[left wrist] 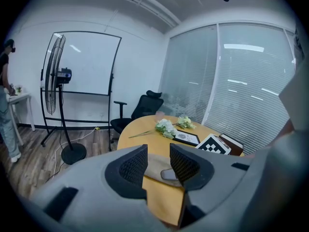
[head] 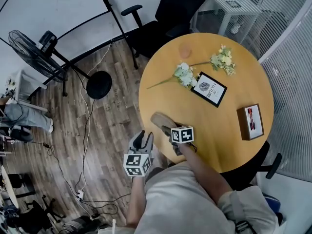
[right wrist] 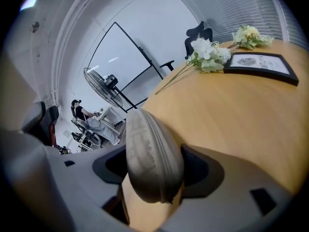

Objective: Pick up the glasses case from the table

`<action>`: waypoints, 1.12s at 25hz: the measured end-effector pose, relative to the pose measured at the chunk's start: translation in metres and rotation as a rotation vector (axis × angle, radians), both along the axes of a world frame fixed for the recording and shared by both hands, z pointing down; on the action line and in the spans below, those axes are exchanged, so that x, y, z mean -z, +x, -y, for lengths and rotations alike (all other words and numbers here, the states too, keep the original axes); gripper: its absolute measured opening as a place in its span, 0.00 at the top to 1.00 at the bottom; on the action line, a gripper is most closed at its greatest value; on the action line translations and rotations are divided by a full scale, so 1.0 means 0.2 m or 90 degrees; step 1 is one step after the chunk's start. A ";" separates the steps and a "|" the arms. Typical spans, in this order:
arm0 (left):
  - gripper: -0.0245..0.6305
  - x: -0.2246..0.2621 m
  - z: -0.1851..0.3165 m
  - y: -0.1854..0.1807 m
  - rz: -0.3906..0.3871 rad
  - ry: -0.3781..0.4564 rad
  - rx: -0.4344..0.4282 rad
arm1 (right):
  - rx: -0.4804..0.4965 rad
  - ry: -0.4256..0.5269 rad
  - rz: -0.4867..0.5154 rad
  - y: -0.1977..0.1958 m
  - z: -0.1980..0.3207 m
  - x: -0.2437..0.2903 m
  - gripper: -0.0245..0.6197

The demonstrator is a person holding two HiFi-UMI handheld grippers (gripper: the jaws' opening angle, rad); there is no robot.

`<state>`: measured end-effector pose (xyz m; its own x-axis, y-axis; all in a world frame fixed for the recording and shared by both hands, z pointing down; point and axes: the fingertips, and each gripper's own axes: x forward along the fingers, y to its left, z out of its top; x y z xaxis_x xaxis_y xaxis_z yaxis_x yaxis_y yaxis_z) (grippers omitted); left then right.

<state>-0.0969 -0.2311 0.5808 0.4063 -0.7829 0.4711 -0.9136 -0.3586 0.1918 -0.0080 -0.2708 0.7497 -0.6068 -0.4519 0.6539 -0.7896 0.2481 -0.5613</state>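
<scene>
The glasses case (head: 159, 120) is a beige-grey oblong shell lying near the edge of the round wooden table (head: 229, 130) closest to me. My right gripper (head: 168, 130) reaches over it from below in the head view. In the right gripper view the case (right wrist: 152, 153) fills the gap between the jaws, with a pad against each of its long sides, and it still rests on the wood. My left gripper (head: 143, 138) hangs off the table's edge to the left, open with nothing between its fingers (left wrist: 133, 166). Past those fingers the case (left wrist: 153, 167) shows on the table.
Further back on the table lie a spray of white flowers (head: 185, 74), a black-framed picture (head: 208, 88) and a brown box (head: 251, 122) at the right. A black office chair (head: 165, 18) stands behind the table. A floor fan (head: 36, 50) and cables lie on the wooden floor to the left.
</scene>
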 end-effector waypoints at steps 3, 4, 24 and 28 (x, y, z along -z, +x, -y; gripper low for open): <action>0.77 0.01 0.00 0.01 -0.001 0.001 0.001 | 0.004 0.009 -0.007 0.01 0.00 0.01 0.50; 0.77 0.01 0.00 0.01 -0.001 0.001 0.001 | 0.005 0.012 -0.007 0.01 0.00 0.01 0.50; 0.77 0.00 -0.01 0.01 0.008 0.002 0.004 | 0.045 0.065 -0.001 0.02 0.01 0.10 0.53; 0.77 0.00 -0.01 0.01 0.008 0.002 0.005 | 0.061 0.094 -0.001 0.02 0.02 0.16 0.54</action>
